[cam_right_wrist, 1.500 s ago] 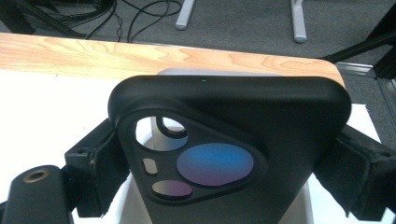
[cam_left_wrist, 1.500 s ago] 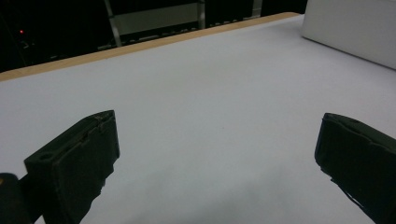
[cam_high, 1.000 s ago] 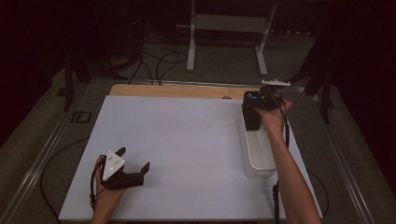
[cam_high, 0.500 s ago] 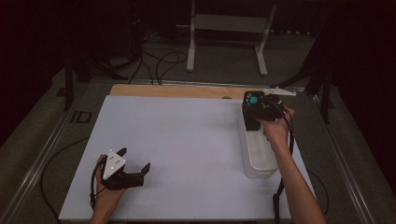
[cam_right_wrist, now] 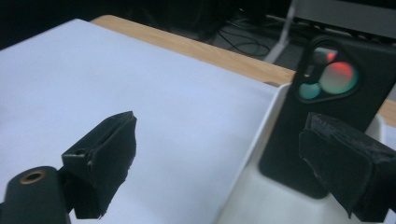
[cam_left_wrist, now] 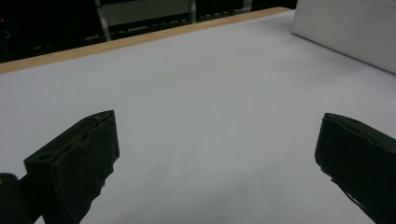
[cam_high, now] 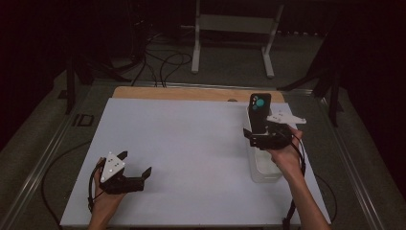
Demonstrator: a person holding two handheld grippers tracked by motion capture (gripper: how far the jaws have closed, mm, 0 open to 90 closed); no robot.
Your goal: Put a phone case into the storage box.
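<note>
phone case upright in the bin

phone case, black with a round camera cut-out, stands upright at the far end of the clear bin on the right side of the white counter. right gripper hovers just beside it over the bin, jaws spread wide and holding nothing. left gripper rests low at the counter's near left, well apart, jaws also wide and empty.

text: none legible | labels: none | brands: none | numbers: none | signs: none
</note>
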